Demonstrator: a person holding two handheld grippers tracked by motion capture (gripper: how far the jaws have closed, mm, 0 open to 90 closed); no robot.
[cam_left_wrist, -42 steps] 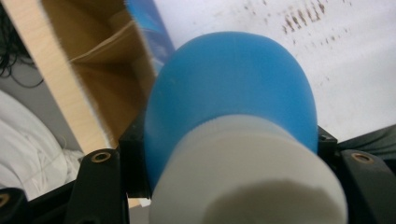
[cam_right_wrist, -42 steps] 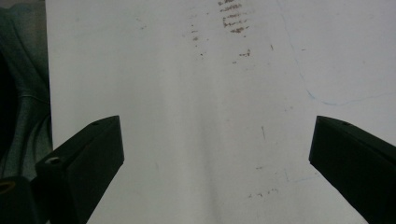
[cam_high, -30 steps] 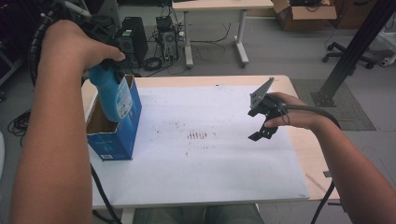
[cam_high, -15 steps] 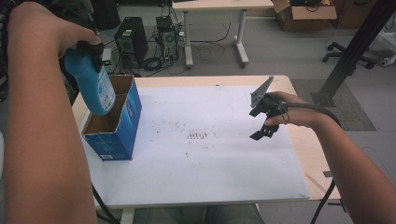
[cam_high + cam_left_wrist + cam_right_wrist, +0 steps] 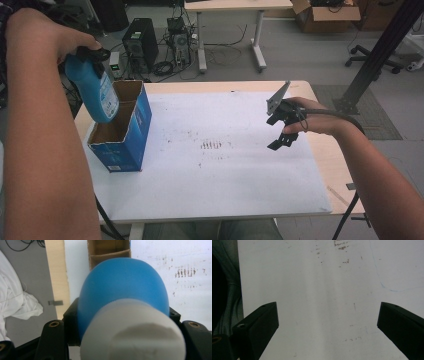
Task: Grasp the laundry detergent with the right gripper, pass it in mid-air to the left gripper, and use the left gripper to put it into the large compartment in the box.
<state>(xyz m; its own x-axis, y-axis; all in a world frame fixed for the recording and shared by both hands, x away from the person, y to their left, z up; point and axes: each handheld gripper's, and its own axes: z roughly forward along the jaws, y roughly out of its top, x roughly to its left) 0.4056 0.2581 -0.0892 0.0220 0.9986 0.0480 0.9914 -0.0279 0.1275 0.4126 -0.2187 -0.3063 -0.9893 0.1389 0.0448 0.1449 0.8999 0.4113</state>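
Observation:
A blue bottle (image 5: pixel 95 90) with a white cap (image 5: pixel 132 332) hangs upright above the open blue cardboard box (image 5: pixel 122 132) at the table's left side. My left gripper (image 5: pixel 90 55) is shut on the bottle's neck, and the bottle's base sits over the box's opening. In the left gripper view the blue body (image 5: pixel 122 287) covers most of the box (image 5: pixel 108 251) below it. My right gripper (image 5: pixel 280 131) hovers over the right part of the white table top (image 5: pixel 225 175), open, with nothing between its black fingers (image 5: pixel 257 325).
The white sheet carries faint brown marks (image 5: pixel 212 145) near its middle. The table's wooden edge (image 5: pixel 340 160) runs along the right. Behind the table stand a computer tower (image 5: pixel 137 42), cables and another desk (image 5: pixel 230 7). White cloth (image 5: pixel 17 302) lies on the floor to the left.
My left gripper has lifted the blue bottle up out of the box and a little to the left. The right gripper has stayed nearly still.

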